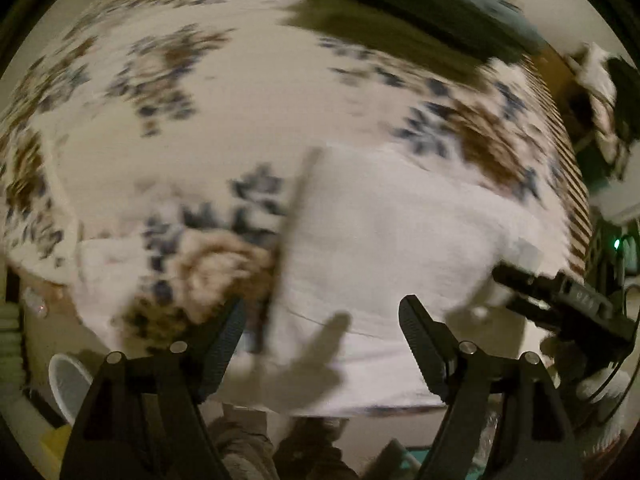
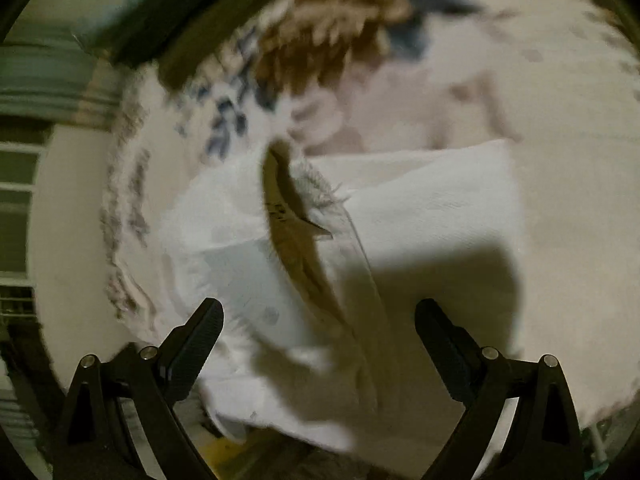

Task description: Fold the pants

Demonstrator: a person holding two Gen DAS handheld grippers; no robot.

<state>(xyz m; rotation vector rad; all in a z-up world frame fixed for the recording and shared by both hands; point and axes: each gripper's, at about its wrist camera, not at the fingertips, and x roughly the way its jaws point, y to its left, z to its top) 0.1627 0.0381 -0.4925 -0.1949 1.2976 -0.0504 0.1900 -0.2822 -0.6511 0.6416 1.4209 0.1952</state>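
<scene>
White pants (image 1: 384, 248) lie folded on a floral bedspread (image 1: 192, 140), near the bed's front edge. In the right wrist view the pants (image 2: 432, 208) show a folded layer on top and an open waistband with a tan inner label (image 2: 288, 216). My left gripper (image 1: 322, 316) is open and empty, just above the pants' near edge. My right gripper (image 2: 320, 312) is open and empty over the waist end. It also shows in the left wrist view (image 1: 560, 296) at the pants' right side. Both views are motion-blurred.
A dark pillow (image 1: 432, 4) lies at the far side of the bed. A white cup (image 1: 68, 384) stands by the bed's lower left. Clutter and a green light (image 1: 616, 244) sit off the right edge. A window (image 2: 16, 184) is at left.
</scene>
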